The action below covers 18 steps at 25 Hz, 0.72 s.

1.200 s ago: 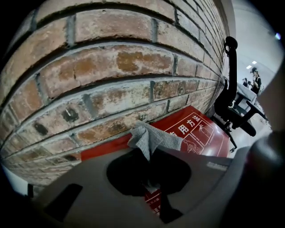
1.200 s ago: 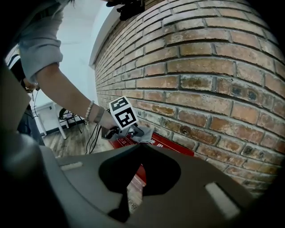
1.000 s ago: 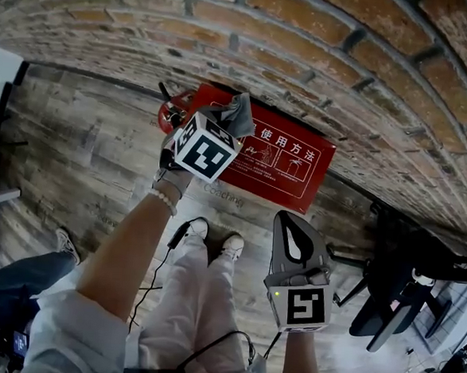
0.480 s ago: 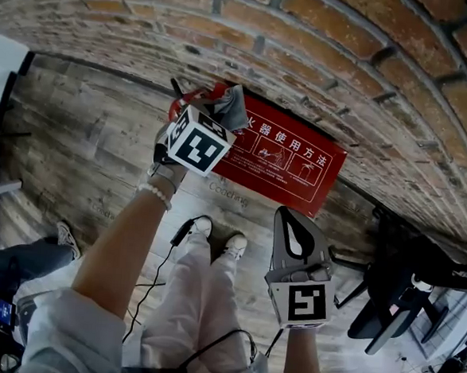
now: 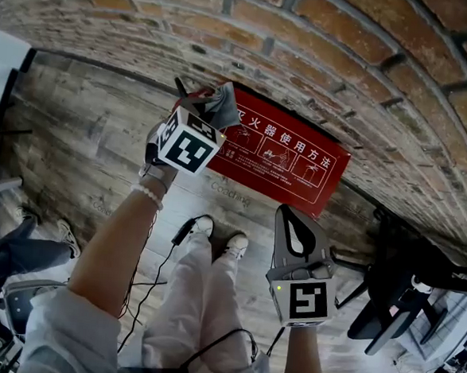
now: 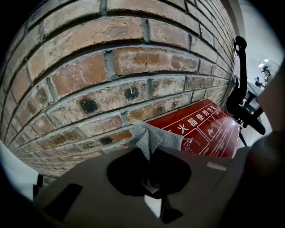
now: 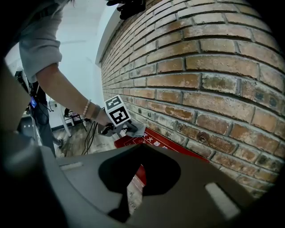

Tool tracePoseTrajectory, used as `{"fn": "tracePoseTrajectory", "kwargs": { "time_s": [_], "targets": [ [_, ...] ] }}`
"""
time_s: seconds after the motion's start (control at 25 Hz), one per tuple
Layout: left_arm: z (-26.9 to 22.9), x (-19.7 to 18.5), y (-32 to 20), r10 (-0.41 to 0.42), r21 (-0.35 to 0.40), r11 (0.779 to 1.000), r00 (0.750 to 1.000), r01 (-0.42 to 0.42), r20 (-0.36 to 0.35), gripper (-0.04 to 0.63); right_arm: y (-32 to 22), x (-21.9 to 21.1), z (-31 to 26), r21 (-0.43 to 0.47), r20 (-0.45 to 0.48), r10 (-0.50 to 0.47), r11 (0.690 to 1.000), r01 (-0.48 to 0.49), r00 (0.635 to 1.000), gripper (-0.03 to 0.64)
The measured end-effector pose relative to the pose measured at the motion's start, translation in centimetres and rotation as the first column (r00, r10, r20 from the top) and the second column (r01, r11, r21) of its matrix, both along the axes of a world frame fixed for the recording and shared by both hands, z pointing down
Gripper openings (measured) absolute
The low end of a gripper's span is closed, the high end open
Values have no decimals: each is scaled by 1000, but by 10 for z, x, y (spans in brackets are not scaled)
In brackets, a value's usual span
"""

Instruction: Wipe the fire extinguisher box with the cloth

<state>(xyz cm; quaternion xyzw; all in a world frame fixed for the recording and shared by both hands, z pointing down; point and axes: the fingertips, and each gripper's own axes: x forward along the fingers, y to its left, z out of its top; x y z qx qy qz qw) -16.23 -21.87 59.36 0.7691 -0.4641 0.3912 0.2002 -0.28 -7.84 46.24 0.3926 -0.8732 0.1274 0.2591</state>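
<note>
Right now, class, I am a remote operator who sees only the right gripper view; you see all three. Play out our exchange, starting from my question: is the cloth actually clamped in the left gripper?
Observer: Yes. The left gripper view shows the left gripper shut on the grey cloth, which bunches up above its jaws.
Operator: Is anything off to my right that I should avoid?
Observer: The head view shows a black chair beyond the right end of the red fire extinguisher box.
Operator: And near the feet?
Observer: A black cable shows beside the white shoes.
</note>
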Motion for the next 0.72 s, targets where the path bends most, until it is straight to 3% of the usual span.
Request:
{"fn": "tracePoseTrajectory", "kwargs": {
  "time_s": [0.52, 0.72],
  "targets": [
    [-3, -4, 4, 0, 31, 1000, 1000, 0, -7, 14, -3, -2, -1, 4, 7, -1, 1000, 1, 1000, 8],
    [-23, 0, 12, -10, 52, 999, 999, 12, -42, 14, -3, 4, -4, 8, 9, 4, 1000, -5, 1000, 8]
  ]
}}
